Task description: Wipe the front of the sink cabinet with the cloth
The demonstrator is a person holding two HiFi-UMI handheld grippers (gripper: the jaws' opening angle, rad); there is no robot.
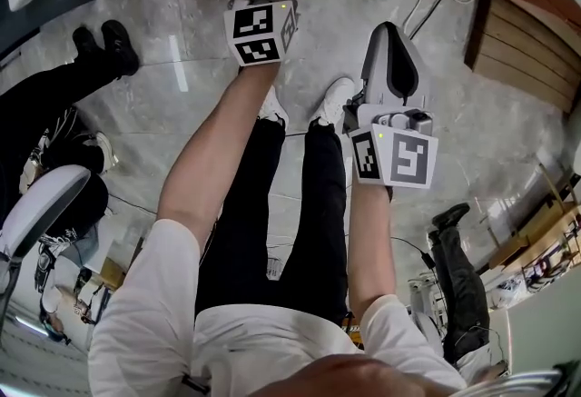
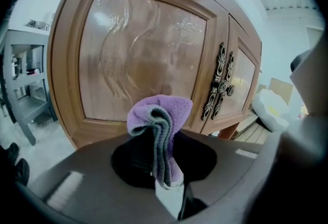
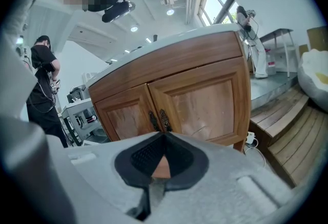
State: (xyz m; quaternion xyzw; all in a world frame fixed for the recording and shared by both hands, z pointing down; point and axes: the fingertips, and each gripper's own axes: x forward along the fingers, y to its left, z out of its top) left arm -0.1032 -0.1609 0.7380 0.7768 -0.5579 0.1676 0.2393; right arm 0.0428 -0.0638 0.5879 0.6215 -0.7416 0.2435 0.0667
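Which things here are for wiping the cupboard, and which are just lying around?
For the job: purple fleecy cloth, pinched in the left gripper; brown wooden sink cabinet front.
Just lying about: white plug and cable on the floor; slatted wooden pallets; grey metal shelf rack.

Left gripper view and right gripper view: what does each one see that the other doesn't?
Only the left gripper view shows the purple cloth, pinched in the left gripper. Only the right gripper view shows the right gripper, shut and empty, and a person in black. Both show the wooden cabinet doors and their dark handles.
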